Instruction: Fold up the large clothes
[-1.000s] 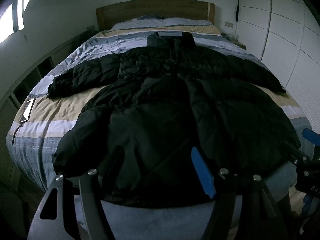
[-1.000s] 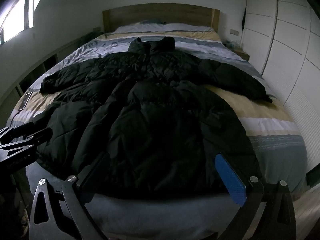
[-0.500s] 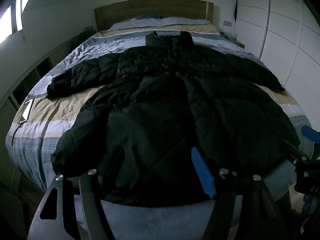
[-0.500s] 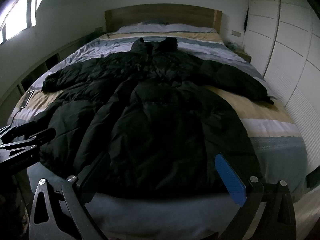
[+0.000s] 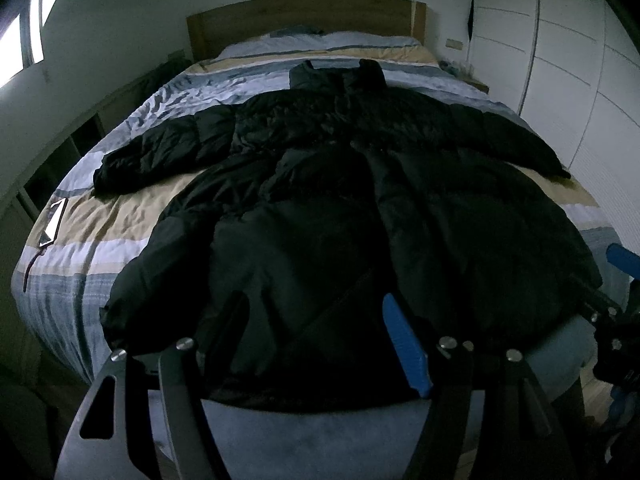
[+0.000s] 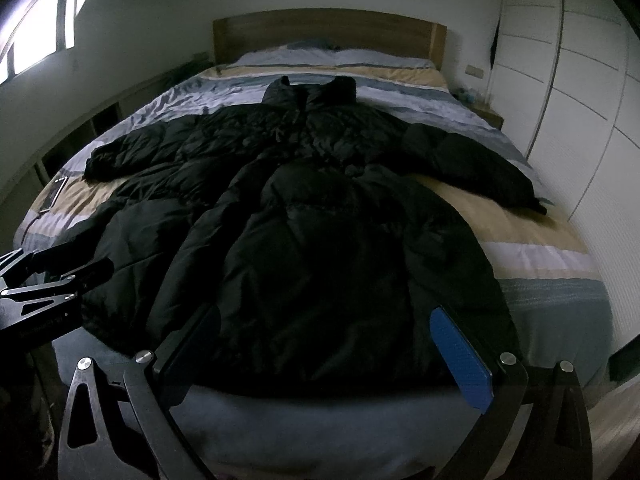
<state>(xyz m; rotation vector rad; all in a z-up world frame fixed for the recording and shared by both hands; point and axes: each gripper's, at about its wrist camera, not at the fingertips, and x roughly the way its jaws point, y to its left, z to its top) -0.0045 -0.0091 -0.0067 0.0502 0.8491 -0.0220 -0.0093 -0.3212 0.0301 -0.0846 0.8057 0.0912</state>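
Lying spread flat on the bed (image 5: pixel 80 240), the black coat (image 5: pixel 340 208) is seen with its long axis running away from both claws, collar far, hem nearest; the left gripper (image 5: pixel 320 344) and right gripper (image 6: pixel 324 356) are held open and empty above the hem, neither touching it; neither is judged nearer.

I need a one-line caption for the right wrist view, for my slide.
Black puffer coat spread flat on a striped bed, sleeves out, with the open right tool above its hem.
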